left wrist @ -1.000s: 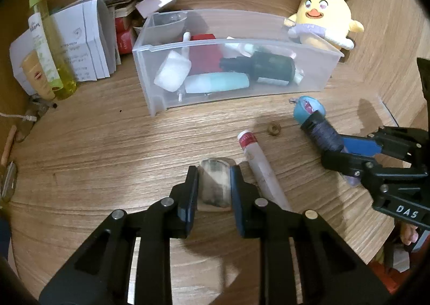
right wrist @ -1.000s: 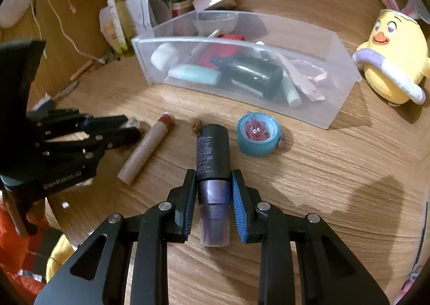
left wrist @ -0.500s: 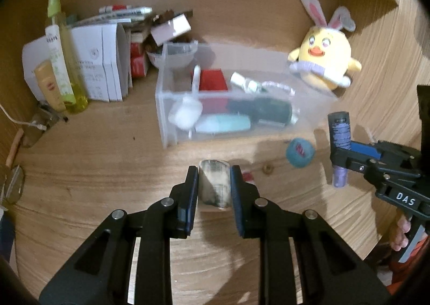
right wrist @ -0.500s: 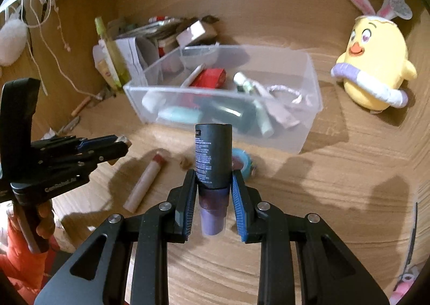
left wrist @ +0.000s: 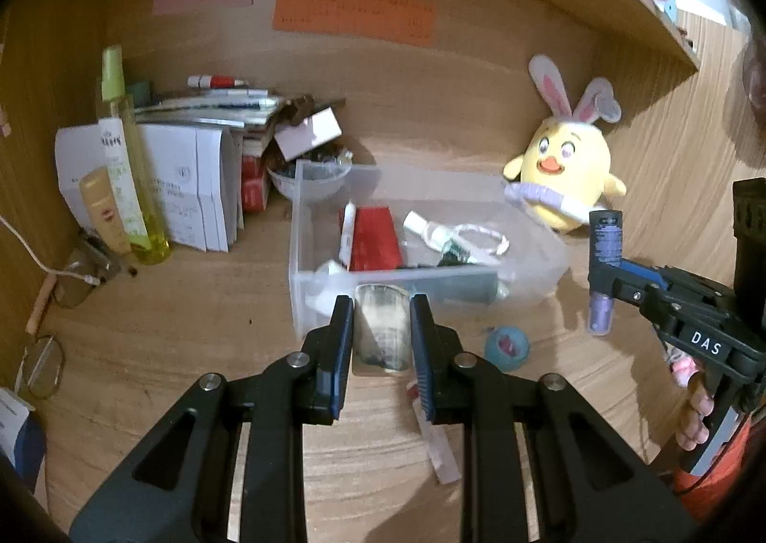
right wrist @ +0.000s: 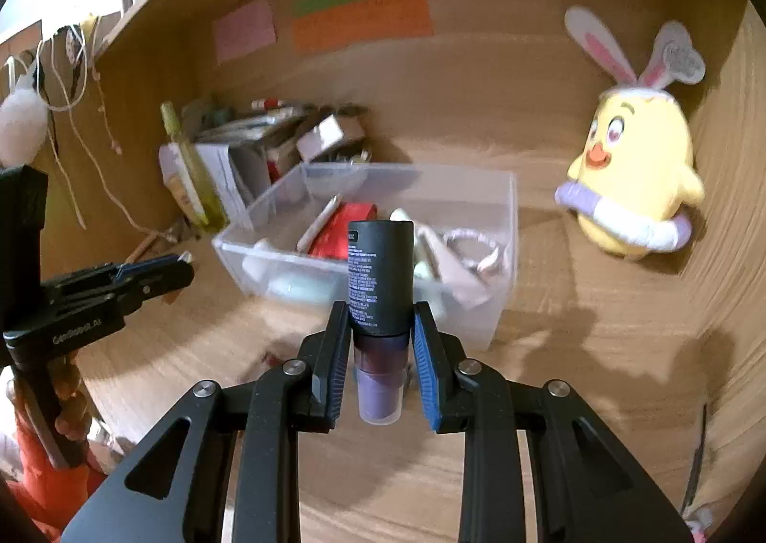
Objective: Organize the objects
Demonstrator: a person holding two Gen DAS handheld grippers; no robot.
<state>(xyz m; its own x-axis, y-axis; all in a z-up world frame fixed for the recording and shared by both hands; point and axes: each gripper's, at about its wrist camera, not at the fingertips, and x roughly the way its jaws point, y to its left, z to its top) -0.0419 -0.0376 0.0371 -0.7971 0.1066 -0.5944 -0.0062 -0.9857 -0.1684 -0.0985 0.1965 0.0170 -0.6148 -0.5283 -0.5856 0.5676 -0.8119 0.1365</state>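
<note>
Clear plastic bin (left wrist: 306, 255) is the target | left tool (left wrist: 382, 342) pinches small jar (left wrist: 381, 332), right tool (right wrist: 380, 351) pinches dark tube (right wrist: 380, 279), both off the desk (left wrist: 167, 303) | step: carrying | next: position over bin, spread jaws.

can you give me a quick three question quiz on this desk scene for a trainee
1. True or false: the right claw is shut on a dark tube with a purple end.
2. What does the left claw hold?
A. a small clear jar
B. a red box
C. a pair of glasses
3. Fill in: the round teal thing lies on the desk in front of the clear ____.

Key
1. True.
2. A, the small clear jar sits between its pads.
3. Bin. It already holds a red box and other bits.
</note>
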